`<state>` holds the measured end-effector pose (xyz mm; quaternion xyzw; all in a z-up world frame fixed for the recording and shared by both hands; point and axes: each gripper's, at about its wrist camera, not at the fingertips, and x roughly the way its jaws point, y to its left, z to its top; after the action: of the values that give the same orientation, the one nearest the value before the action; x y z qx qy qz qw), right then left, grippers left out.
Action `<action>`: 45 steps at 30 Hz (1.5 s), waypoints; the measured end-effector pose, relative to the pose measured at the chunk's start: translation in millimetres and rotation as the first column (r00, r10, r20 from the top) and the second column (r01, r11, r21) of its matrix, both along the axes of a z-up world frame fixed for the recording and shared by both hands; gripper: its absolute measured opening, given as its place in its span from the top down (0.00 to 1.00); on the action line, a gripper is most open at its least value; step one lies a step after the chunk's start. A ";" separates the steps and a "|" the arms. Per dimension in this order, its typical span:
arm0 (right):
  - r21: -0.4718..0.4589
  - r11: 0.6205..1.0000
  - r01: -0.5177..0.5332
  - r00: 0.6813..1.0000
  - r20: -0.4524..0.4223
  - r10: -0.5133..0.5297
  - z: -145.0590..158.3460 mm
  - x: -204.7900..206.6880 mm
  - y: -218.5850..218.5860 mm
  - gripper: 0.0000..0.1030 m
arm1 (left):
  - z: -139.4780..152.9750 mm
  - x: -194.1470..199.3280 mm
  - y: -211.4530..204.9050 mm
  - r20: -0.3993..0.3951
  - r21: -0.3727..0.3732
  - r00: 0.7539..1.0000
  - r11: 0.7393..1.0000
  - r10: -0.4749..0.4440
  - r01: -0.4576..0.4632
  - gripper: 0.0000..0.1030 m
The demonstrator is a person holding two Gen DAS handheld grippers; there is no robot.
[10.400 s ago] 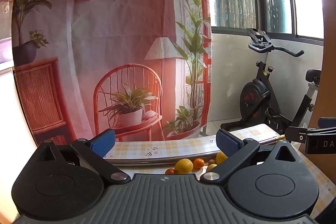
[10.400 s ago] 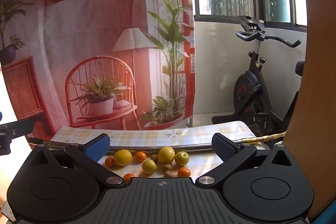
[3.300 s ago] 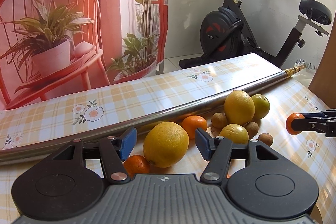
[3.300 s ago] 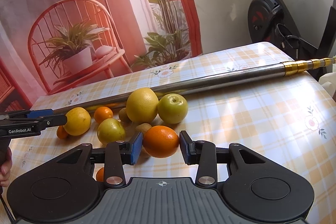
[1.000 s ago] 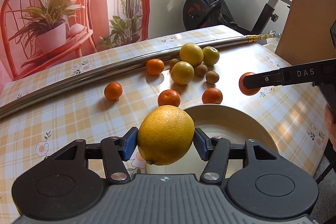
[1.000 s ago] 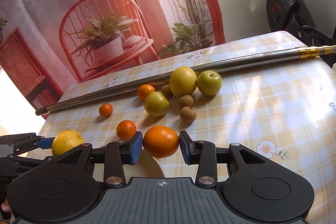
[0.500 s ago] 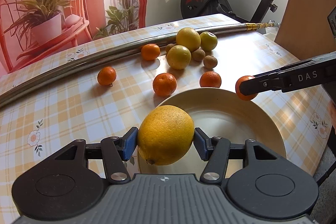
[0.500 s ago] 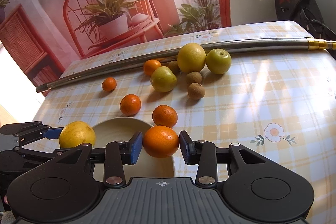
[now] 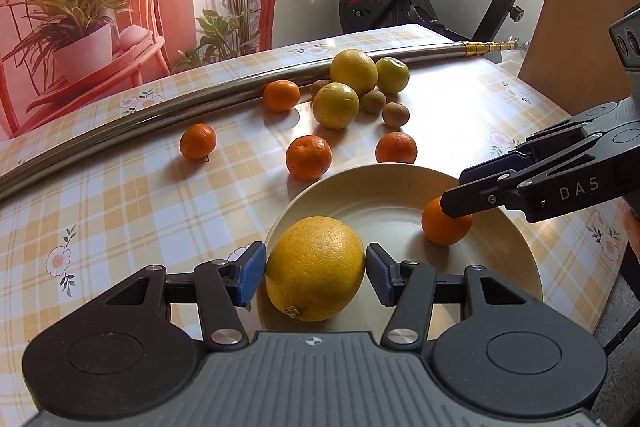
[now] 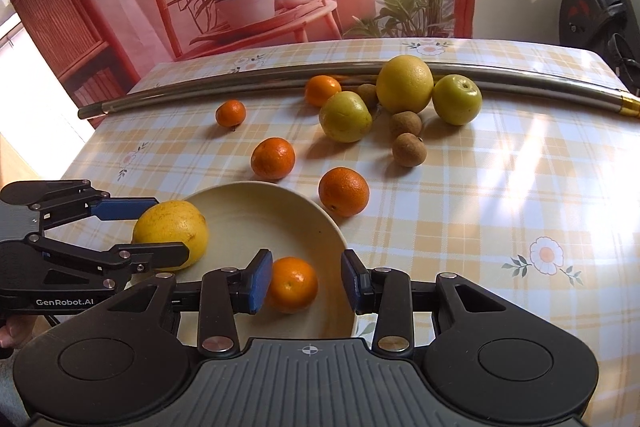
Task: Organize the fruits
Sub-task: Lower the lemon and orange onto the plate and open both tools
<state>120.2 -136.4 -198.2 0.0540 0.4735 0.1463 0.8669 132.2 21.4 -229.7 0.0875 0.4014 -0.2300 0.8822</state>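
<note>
A large yellow citrus [image 9: 316,269] sits between the blue pads of my left gripper [image 9: 316,279], which is shut on it. In the right wrist view that fruit [image 10: 170,227] hangs over the left rim of the cream plate [image 10: 260,223]. An orange [image 10: 292,285] lies in the plate between the fingers of my right gripper [image 10: 306,283]. It touches the left pad, and a gap shows at the right pad. In the left wrist view the orange [image 9: 444,227] rests on the plate [image 9: 380,211] under the right gripper [image 9: 452,191].
Beyond the plate lie several loose oranges [image 9: 309,157], yellow-green fruits [image 9: 335,105], a green apple [image 9: 392,75] and small brown fruits [image 9: 395,115]. A metal pole [image 9: 160,115] crosses the far side of the checked tablecloth. The table edge and a wooden board [image 9: 580,7] are at the right.
Both grippers have come lower over the plate. The orange, gripped half a second ago, now sits deeper in the plate and clear of the right pad. The yellow citrus stays gripped.
</note>
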 end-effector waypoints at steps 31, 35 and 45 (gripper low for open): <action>-0.027 1.000 -0.006 0.999 -0.039 0.005 -8.0 -4.8 6.6 0.61 | 12.7 0.8 18.8 -0.001 -0.100 0.996 0.991 0.084 -0.084 0.20; -0.001 1.000 -0.009 1.000 -0.007 0.009 -0.5 -8.0 5.7 0.50 | 23.2 3.0 27.2 0.031 -0.127 0.989 0.982 0.147 -0.142 0.09; 0.038 0.992 0.121 0.975 0.186 -0.126 26.4 -14.1 -15.8 0.15 | 50.6 14.7 60.9 0.104 -0.234 0.917 0.906 0.384 -0.353 0.07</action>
<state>106.1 -152.2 -171.8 0.0807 0.3834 0.1028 0.9143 146.9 82.3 -179.1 -0.0672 0.3176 -0.0929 0.9413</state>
